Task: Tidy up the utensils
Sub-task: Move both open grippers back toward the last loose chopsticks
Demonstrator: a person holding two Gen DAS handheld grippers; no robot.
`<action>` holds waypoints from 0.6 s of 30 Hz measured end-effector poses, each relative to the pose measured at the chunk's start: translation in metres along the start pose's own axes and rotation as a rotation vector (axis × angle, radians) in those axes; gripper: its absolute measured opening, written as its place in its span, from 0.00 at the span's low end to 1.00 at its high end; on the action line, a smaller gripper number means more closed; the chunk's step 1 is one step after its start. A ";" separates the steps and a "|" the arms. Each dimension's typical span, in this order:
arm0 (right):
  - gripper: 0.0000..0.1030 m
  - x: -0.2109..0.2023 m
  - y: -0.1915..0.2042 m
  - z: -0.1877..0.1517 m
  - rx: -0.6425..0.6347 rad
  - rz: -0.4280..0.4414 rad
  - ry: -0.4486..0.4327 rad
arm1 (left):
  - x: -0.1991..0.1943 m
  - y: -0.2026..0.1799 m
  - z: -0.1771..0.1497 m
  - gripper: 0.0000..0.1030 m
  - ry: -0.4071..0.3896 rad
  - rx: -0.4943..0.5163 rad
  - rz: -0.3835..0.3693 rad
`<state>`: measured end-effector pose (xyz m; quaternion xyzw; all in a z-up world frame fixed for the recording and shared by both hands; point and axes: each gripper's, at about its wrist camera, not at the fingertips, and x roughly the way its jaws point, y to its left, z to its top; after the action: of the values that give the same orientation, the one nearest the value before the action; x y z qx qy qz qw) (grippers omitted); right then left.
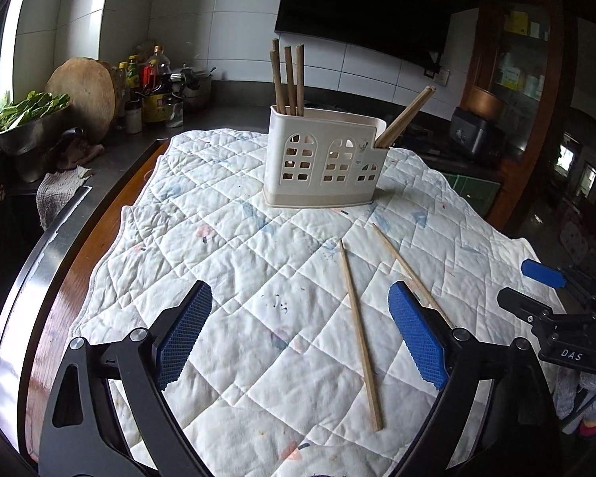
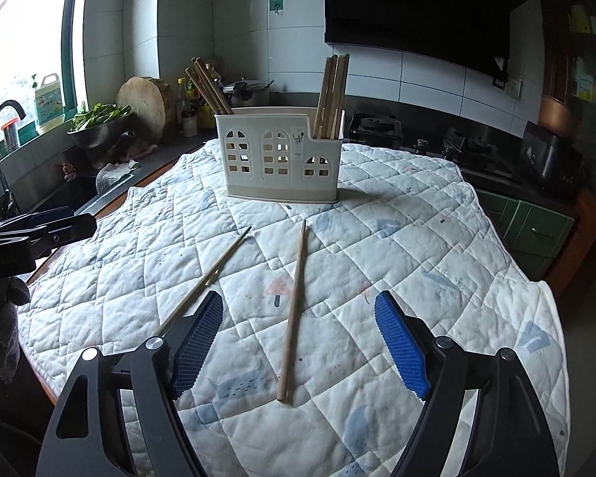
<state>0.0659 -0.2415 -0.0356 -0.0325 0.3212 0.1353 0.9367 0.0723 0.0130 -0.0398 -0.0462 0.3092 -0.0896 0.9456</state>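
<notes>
A white utensil holder (image 1: 323,161) with window cut-outs stands on the quilted cloth (image 1: 234,270), also in the right wrist view (image 2: 282,155). Several chopsticks stand in its left compartment (image 1: 288,79) and in its right compartment (image 1: 405,117). Two loose chopsticks lie on the cloth: one (image 1: 359,334) between my left gripper's fingers, one (image 1: 411,274) running under its right finger. In the right wrist view they lie as one (image 2: 294,310) between the fingers and one (image 2: 206,278) at the left finger. My left gripper (image 1: 299,336) and right gripper (image 2: 298,344) are both open and empty.
A dark counter at left holds a metal bowl of greens (image 1: 31,119), a round wooden board (image 1: 85,93), bottles (image 1: 150,83) and a rag (image 1: 59,189). A gas stove (image 2: 468,151) lies behind the cloth at right. The right gripper (image 1: 556,318) shows at the left view's right edge.
</notes>
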 end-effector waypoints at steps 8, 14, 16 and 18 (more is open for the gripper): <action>0.74 0.014 -0.001 -0.025 0.042 0.024 0.058 | 0.006 0.004 -0.015 0.87 0.032 -0.028 0.007; 0.63 0.029 -0.002 -0.044 0.065 0.051 0.120 | 0.008 0.006 -0.025 0.87 0.053 -0.040 0.011; 0.55 0.034 0.000 -0.048 0.071 0.059 0.137 | 0.010 0.006 -0.029 0.87 0.063 -0.037 0.014; 0.51 0.039 0.002 -0.051 0.073 0.064 0.149 | 0.011 0.005 -0.033 0.87 0.073 -0.035 0.009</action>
<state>0.0648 -0.2382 -0.0992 0.0020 0.3954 0.1507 0.9061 0.0622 0.0143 -0.0735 -0.0581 0.3451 -0.0815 0.9332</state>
